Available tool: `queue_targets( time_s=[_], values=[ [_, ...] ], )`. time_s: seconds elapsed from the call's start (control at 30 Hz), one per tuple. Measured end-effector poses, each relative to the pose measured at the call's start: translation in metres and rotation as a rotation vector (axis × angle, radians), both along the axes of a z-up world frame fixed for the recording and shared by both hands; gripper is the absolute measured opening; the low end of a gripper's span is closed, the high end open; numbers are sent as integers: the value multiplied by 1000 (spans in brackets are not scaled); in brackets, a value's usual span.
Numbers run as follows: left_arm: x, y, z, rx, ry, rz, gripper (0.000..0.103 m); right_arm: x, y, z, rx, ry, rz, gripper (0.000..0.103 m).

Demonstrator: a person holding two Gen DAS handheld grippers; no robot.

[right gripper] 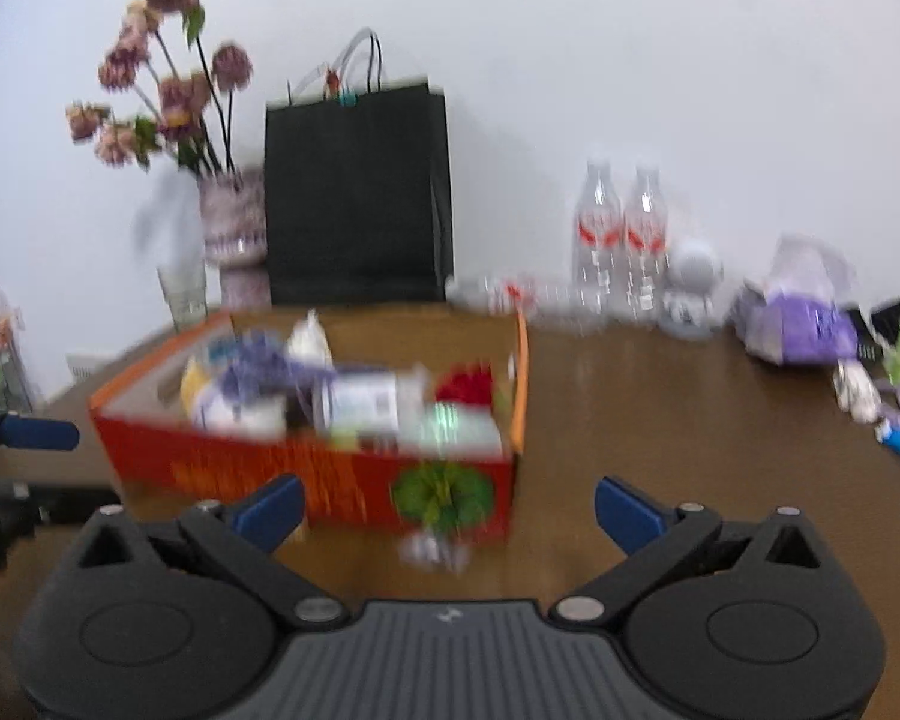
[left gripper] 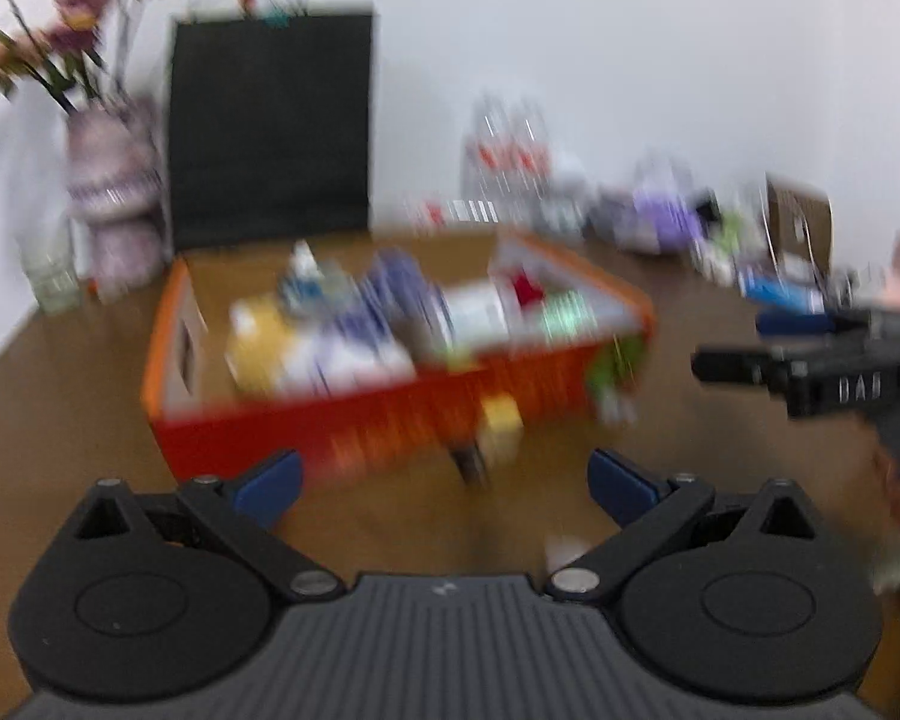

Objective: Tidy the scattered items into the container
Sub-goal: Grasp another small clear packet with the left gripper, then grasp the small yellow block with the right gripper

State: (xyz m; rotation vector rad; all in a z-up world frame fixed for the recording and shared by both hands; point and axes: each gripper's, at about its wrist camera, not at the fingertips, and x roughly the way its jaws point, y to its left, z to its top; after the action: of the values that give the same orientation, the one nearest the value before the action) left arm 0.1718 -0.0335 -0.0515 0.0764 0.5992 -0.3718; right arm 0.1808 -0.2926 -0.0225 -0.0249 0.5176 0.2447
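- Orange-red cardboard box sits on the table ahead of both grippers, beyond their blue fingertips and touched by neither.
- Left gripper has its jaws spread wide with nothing between them; the same holds for the right gripper.
- Inside the box lie blurred packets and bottles in white, yellow, purple and red; its front wall carries a green picture.
- A small yellow item stands against the outside of the box front.
- Brown wooden table runs to a white wall.
- Along the wall stand a black paper bag, a vase of pink flowers and two clear bottles; loose clutter lies at the right.
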Motion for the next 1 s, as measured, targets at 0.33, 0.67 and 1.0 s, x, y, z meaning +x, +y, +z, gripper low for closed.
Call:
queue_targets(
  time_s=[0.33, 0.67, 1.0],
  values=[
    [-10, -44, -35, 115, 77, -61, 66, -20, 17, -26, -64, 47, 32, 99],
    [-2, -25, -42, 67, 112, -5, 19, 1, 42, -29, -19, 82, 94, 83],
    [13, 34, -35, -63, 73, 123, 19, 47, 99, -37, 9, 142, 88, 61]
  ],
)
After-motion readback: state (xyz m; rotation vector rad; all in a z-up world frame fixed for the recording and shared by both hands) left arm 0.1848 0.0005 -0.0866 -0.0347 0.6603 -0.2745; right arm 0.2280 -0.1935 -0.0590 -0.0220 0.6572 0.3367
